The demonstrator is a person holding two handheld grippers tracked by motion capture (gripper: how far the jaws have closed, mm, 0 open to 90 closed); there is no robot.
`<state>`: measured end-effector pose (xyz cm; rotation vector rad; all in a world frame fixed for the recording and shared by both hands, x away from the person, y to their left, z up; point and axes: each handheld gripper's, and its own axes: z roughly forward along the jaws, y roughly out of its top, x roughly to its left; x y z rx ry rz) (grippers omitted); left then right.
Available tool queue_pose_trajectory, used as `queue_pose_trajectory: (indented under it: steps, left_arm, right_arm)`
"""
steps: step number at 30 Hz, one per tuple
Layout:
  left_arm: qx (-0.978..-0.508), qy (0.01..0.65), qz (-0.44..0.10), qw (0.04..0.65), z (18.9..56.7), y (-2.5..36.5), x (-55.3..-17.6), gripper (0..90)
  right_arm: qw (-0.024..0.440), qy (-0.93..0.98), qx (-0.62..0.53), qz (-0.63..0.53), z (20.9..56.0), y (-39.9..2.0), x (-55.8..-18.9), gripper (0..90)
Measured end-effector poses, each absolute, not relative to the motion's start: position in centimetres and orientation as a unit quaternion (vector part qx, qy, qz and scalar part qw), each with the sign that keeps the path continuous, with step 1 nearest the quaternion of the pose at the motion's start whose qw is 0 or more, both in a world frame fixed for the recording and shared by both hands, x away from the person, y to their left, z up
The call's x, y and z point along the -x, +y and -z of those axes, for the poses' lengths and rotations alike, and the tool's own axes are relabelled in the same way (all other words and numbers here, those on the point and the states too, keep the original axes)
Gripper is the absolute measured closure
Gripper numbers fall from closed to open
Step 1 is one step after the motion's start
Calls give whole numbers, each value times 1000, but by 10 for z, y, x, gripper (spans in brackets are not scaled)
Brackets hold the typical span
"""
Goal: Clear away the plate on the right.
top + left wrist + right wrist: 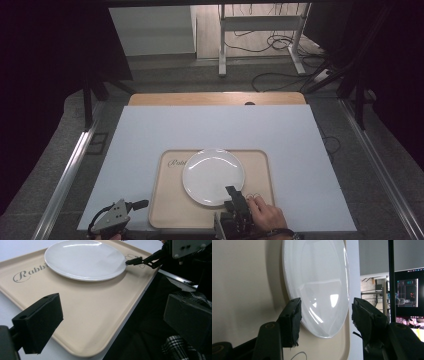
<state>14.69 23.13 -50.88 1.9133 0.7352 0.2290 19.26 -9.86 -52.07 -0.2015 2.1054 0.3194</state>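
My white plate (pixel 213 176) lies flat on the beige tray (pixel 170 210) on the bench (pixel 150 135). My right claw (pixel 235 194) straddles its near rim, jaws apart, not pressing. My left claw (pixel 140 204) waits open beside the tray.
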Motion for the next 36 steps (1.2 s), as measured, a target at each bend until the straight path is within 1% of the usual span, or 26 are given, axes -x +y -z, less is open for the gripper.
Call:
queue_pose_trajectory:
  steps: [13, 36]
  left_arm:
    - [-796, 306, -96, 513, 509, 232, -146, 17]
    - [-796, 306, -96, 513, 509, 232, -146, 17]
  right_arm:
    - [464, 871, 52, -149, 516, -104, -198, 364]
    - [434, 882, 0, -183, 509, -121, -209, 317]
